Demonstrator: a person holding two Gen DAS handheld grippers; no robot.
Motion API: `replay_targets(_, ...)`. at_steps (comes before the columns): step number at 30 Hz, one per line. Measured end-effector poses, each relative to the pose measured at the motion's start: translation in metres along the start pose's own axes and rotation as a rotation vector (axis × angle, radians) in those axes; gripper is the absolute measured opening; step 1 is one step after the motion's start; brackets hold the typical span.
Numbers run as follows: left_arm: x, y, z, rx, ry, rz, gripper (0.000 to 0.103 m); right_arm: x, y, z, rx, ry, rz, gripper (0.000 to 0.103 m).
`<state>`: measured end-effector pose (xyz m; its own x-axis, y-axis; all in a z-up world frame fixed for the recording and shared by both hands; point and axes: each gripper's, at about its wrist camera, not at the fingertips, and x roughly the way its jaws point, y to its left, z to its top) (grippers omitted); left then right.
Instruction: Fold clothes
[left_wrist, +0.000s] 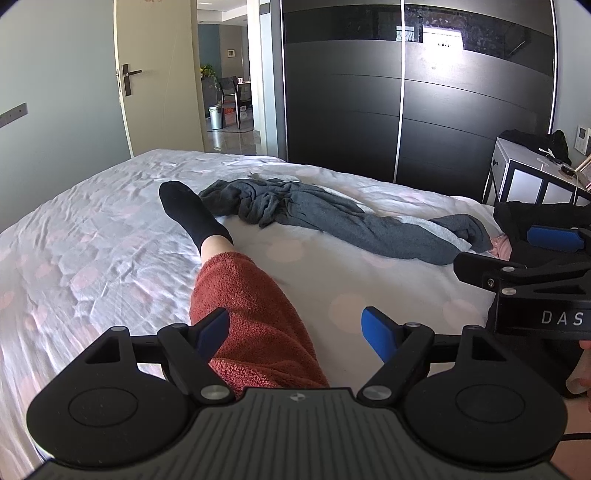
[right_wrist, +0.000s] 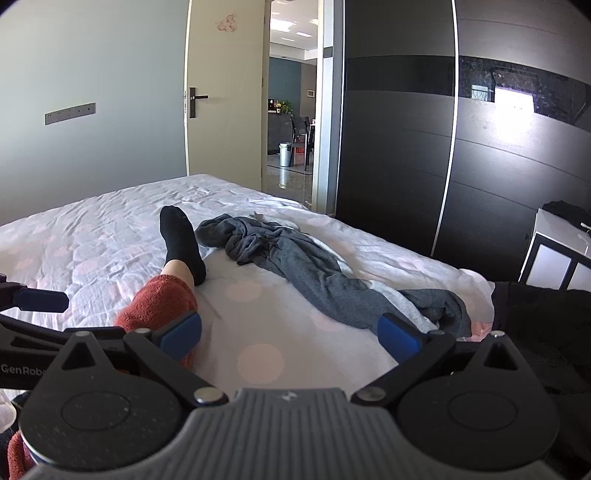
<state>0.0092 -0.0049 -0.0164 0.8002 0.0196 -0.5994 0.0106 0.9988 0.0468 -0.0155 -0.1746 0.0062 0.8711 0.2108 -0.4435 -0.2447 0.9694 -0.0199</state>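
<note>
- The left gripper (left_wrist: 295, 334) is held with its fingers spread, empty.
- The right gripper (right_wrist: 290, 332) is likewise spread, empty.
- Grey clothes (right_wrist: 295, 266) lie crumpled on the bed (right_wrist: 92, 236).

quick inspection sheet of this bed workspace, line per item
surface: bed, wrinkled pale dotted sheet
job's things: grey garment crumpled in a long heap; dark clothing at right edge
clutter: person's leg in rust fleece, black sock, lying beside the garment
grippers: left gripper open, empty; right gripper open, empty
cables: thin black one at left view's lower right
surroundings: open door, black wardrobe, white cabinet
</note>
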Motion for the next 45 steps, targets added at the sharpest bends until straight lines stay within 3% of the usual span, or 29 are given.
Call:
replay_targets(12,0.01,0.011,0.003,-0.024,0.019,0.008,0.093,0.018,-0.003,0.0,-0.027,0.059,0.024,0.102)
replay_targets(20,0.036,0.028,0.011,-0.045,0.087,-0.002,0.093,0.063,-0.021,0.005,-0.033,0.149,0.029,0.102)
replay_targets(28,0.076,0.051,0.024,-0.049,0.142,-0.001,0.093,0.171,-0.062,0.015,-0.032,0.24,0.036,0.102)
replay_targets(36,0.112,0.099,0.031,-0.119,0.187,0.066,0.093,0.293,-0.071,0.014,-0.1,0.289,0.041,0.102)
replay_targets(44,0.123,0.147,0.019,-0.193,0.228,0.156,0.093,0.373,-0.066,0.019,-0.144,0.341,-0.048,0.101)
replay_targets(45,0.122,0.152,0.017,-0.203,0.233,0.164,0.093,0.38,-0.066,0.019,-0.137,0.361,-0.057,0.097)
